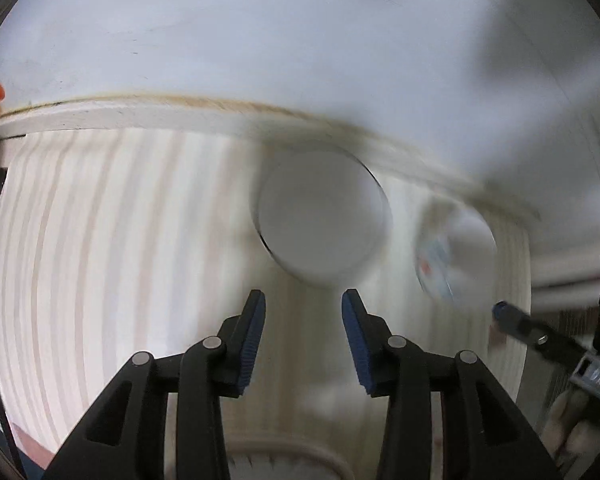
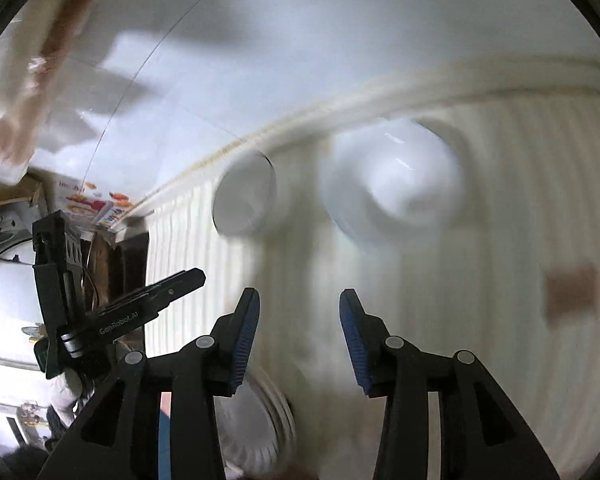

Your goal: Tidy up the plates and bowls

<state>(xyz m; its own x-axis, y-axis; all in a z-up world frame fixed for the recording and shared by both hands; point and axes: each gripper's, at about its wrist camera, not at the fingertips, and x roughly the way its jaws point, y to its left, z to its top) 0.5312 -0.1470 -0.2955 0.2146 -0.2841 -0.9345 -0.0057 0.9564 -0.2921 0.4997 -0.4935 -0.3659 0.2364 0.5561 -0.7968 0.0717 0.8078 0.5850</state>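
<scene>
Both views are motion-blurred. In the left wrist view my left gripper (image 1: 303,300) is open and empty above a striped cream table (image 1: 100,240). A plain white bowl (image 1: 322,216) sits just ahead of it, and a second white dish with coloured marks (image 1: 456,256) lies to its right. In the right wrist view my right gripper (image 2: 299,298) is open and empty. A white bowl (image 2: 246,196) stands ahead to the left and a larger white bowl (image 2: 396,178) ahead to the right. A white ribbed plate (image 2: 256,428) lies below the left finger.
A white wall (image 1: 300,40) rises behind the table's far edge. The right gripper's tip (image 1: 504,314) shows at the right of the left wrist view; the left gripper (image 2: 152,300) shows at the left of the right wrist view. A brown patch (image 2: 572,294) marks the table.
</scene>
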